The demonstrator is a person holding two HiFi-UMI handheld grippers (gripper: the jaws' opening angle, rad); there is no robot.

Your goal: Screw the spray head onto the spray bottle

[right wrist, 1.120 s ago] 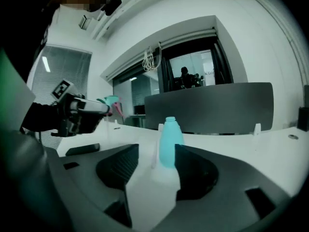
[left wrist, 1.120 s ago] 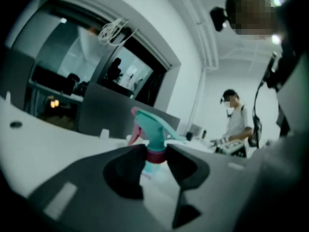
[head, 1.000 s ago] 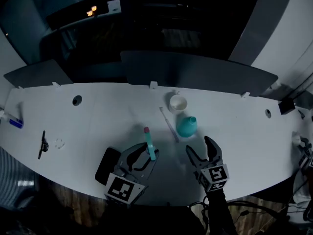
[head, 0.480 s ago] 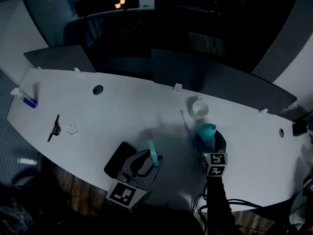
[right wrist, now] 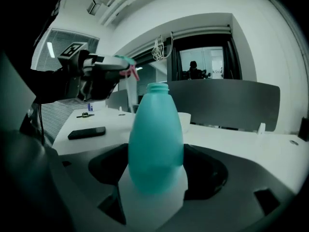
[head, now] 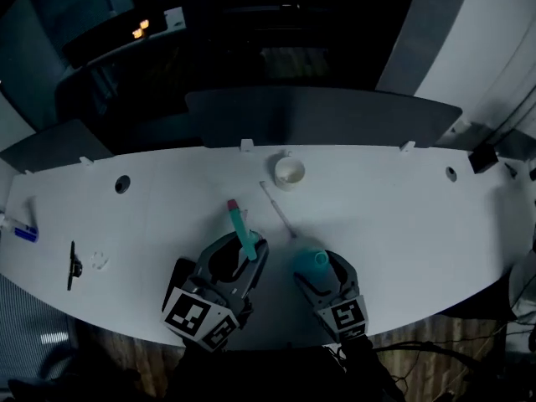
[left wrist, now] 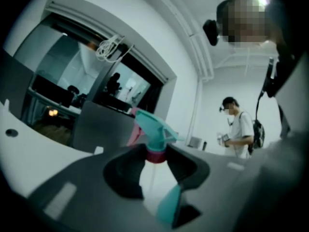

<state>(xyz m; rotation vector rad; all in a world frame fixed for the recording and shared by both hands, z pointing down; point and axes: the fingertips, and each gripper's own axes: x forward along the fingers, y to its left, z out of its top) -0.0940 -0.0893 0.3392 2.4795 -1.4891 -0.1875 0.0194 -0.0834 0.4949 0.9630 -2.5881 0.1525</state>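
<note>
Head view: above the table (head: 402,208), the left gripper (head: 244,255) clamped the spray head (head: 239,220), and the right gripper (head: 318,266) flanked the teal spray bottle (head: 303,254).
Left gripper view: the head sat tilted, risking cross-threading.
Right gripper view: the jaws, just widened, seemingly pressed the bottle, which might spin.

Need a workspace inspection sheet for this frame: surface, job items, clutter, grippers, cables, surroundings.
Surface: white table, dimly lit.
Job's things: spray head in left gripper; spray bottle, neck open, in right gripper.
Clutter: cup, black phone, thin white tube, small black tool.
Grippers: left fingers shut on the spray head's collar; right fingers just widened, now against the spray bottle's sides.
Cables: white coil hanging by the window frame.
Surroundings: dark partitions behind table; person standing.
</note>
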